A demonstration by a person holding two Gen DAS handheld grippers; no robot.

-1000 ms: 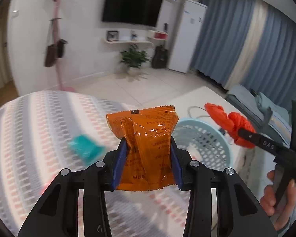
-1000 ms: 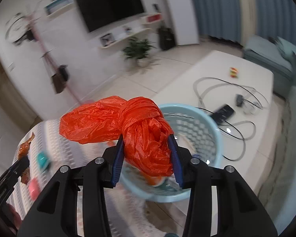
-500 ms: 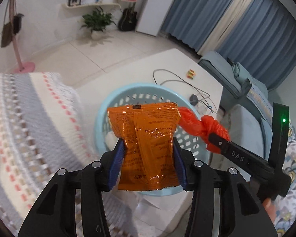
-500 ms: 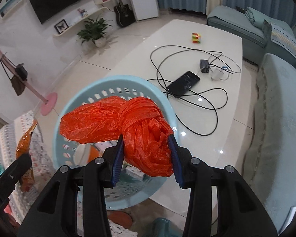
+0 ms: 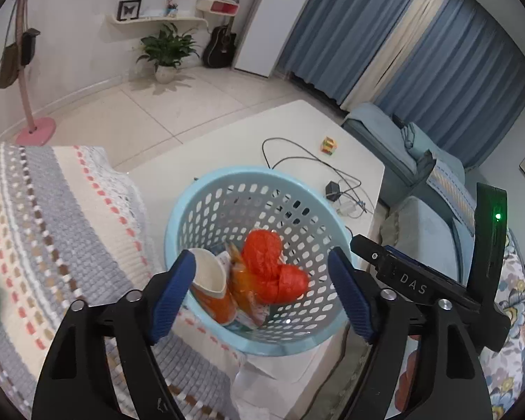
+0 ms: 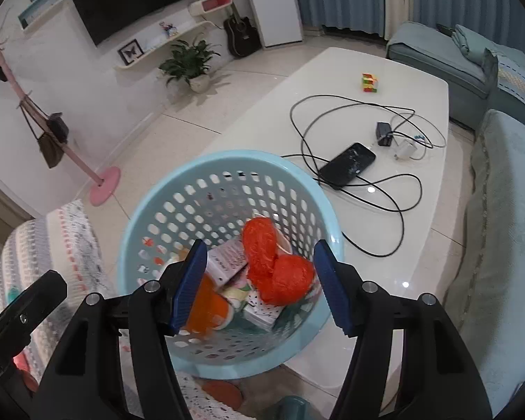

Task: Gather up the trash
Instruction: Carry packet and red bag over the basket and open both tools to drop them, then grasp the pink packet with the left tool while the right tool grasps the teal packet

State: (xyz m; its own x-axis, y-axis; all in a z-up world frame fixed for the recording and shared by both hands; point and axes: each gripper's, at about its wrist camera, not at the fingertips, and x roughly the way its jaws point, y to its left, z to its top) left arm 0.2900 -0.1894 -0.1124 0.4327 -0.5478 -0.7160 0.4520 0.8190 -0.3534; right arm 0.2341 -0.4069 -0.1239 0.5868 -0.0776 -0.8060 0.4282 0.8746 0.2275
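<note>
I had both grippers poised above the light blue basket (image 5: pixel 178 217), each with its jaws spread wide and nothing between them: the left gripper (image 5: pixel 262 290) and the right gripper (image 6: pixel 260 285). The knotted red plastic bag (image 6: pixel 276 266) lay inside the basket on top of the other trash, with the orange snack packet (image 5: pixel 243 285) wedged upright beside it and an orange-and-white paper cup (image 5: pixel 211 288) against the near wall. The basket stood on the white coffee table (image 6: pixel 332 80), near a phone (image 6: pixel 348 166) and its tangled cables (image 6: pixel 395 189).
</note>
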